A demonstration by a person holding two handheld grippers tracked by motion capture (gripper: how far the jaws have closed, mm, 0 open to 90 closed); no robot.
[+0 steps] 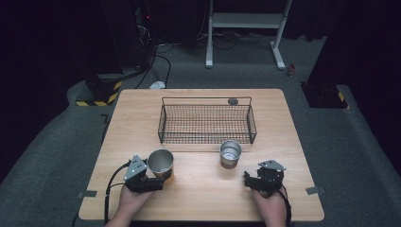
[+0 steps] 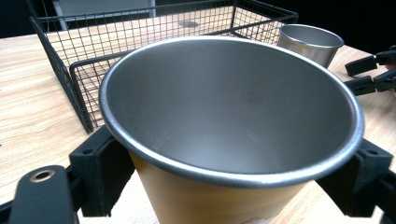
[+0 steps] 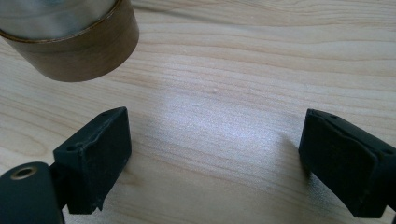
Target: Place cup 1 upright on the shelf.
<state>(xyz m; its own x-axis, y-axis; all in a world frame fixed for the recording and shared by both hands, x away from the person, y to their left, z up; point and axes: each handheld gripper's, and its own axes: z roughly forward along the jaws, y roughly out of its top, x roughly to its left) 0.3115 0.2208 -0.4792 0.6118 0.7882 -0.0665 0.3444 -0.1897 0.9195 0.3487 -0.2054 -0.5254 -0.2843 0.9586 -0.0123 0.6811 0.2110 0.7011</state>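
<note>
Gripping the near cup (image 2: 229,116) at the table's front left, left gripper (image 1: 152,183) clamps its sides, right gripper (image 3: 212,163) spread and empty beside the second cup (image 1: 230,153); next likely a lift into the wire basket (image 1: 206,124).

Dim dark room, table (image 1: 198,189) lit from above, soft glare, close-ups slightly blurred

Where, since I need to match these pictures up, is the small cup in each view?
High view: the small cup stands right of centre, just in front of the basket.
Left gripper view: top right, behind the big cup, by the basket's corner.
Right gripper view: its brown base is at the top left, ahead of the open right gripper.
Shared landmark: the wooden table.
</note>
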